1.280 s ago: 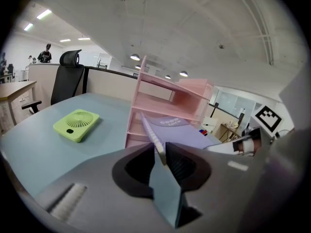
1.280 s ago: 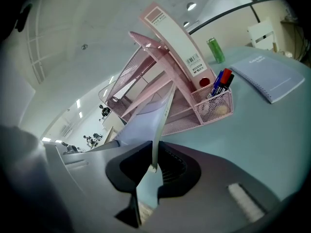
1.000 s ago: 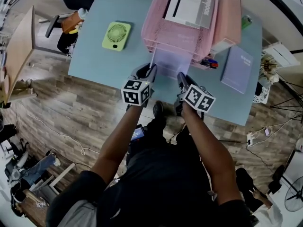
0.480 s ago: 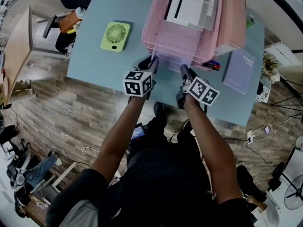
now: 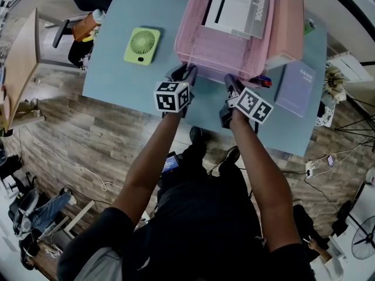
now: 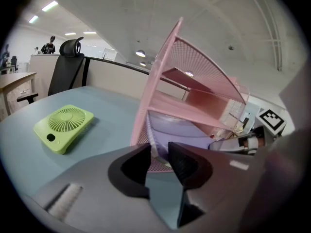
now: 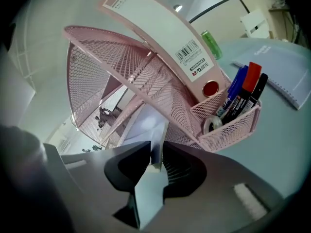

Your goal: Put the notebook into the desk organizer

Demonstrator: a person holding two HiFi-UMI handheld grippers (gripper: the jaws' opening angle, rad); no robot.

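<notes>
Thin lavender notebook (image 6: 187,130) lies in the bottom tier of the pink wire-mesh desk organizer (image 5: 220,52); left gripper (image 6: 158,152) just opened partway, empty, right gripper (image 7: 156,153) just parting slightly round its near corner, so I'd back both straight out, no dragging.

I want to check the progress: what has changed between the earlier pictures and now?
The left gripper and right gripper pushed the notebook deeper into the bottom tray of the organizer; it is almost fully inside. Both pairs of jaws have just been opening: nothing is between the left ones, the notebook's corner is still between the right ones. Fan and pens stayed put.
</notes>
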